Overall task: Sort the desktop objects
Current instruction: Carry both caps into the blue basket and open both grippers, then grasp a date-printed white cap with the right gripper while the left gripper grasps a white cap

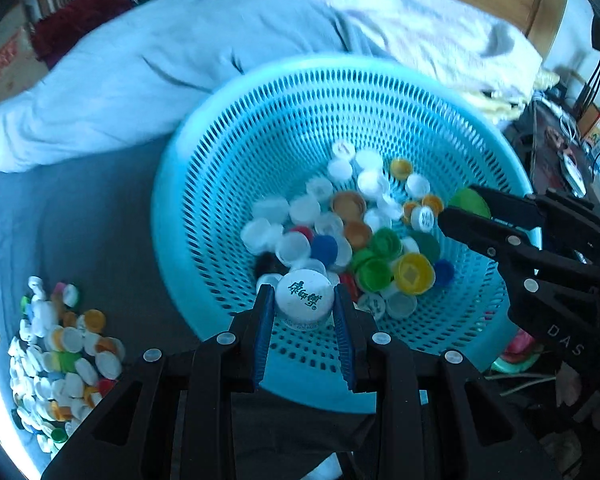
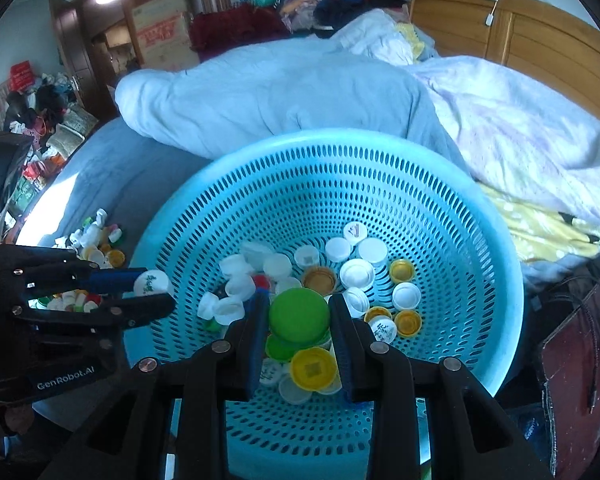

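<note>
The left gripper is clamped on a white bottle cap with green lettering, held over the near wall of the turquoise perforated basket. To its right, the right gripper pinches a green bottle cap above the heap of loose caps in the basket's bottom. A second pile of caps lies on the blue bedsheet, outside the basket, left of both grippers.
</note>
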`<state>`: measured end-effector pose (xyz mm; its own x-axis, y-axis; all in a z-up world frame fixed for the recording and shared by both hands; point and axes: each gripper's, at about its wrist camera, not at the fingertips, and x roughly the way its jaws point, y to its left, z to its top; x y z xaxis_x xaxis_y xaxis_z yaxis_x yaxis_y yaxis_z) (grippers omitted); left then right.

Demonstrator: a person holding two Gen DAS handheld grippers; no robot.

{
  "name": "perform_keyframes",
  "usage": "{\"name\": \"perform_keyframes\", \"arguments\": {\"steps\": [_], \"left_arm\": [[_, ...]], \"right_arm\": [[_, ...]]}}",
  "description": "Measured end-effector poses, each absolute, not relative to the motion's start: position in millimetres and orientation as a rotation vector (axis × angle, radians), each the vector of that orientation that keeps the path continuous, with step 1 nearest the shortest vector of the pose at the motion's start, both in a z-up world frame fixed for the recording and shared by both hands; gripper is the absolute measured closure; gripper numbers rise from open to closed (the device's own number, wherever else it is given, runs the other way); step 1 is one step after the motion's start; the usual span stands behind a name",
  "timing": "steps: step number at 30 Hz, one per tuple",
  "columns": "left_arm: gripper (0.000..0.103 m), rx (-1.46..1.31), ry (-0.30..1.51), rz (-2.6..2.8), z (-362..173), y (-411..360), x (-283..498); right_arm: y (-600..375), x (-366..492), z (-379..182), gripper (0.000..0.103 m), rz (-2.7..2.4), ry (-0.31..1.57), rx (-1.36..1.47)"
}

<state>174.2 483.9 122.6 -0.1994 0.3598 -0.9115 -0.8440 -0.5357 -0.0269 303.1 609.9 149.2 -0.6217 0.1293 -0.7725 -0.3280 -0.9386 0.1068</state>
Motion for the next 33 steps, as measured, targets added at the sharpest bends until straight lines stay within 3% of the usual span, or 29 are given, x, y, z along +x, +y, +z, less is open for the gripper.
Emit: {"name": "perform_keyframes", "arguments": {"steps": [8,10,12,13,19,25,33], "left_arm": [[0.078,-1.215,0.63,1.853,117,482,171],[0.076,-1.207,0.63,1.861,117,483,169],[0.064,-1.199,0.618,1.875,119,480,167],[0.058,-1.194,0.612,1.881,119,480,165],[0.057,-1.086,0.503,1.979,143,441,155],[0.049,-0.974,0.335,2.272,148,297,124],[0.046,-1.247,0.126,2.592,67,66,90]], "right_arm": [[608,300,142,0.069,2.594,0.348,-1.213],[608,299,143,0.058,2.585,0.335,-1.197],[607,300,145,0.035,2.578,0.321,-1.177],[606,302,148,0.033,2.577,0.309,-1.157],[589,313,178,0.032,2.649,0.299,-0.997],[534,309,194,0.025,2.785,0.221,-0.952],[420,273,160,0.024,3.008,0.163,-1.139]]}}
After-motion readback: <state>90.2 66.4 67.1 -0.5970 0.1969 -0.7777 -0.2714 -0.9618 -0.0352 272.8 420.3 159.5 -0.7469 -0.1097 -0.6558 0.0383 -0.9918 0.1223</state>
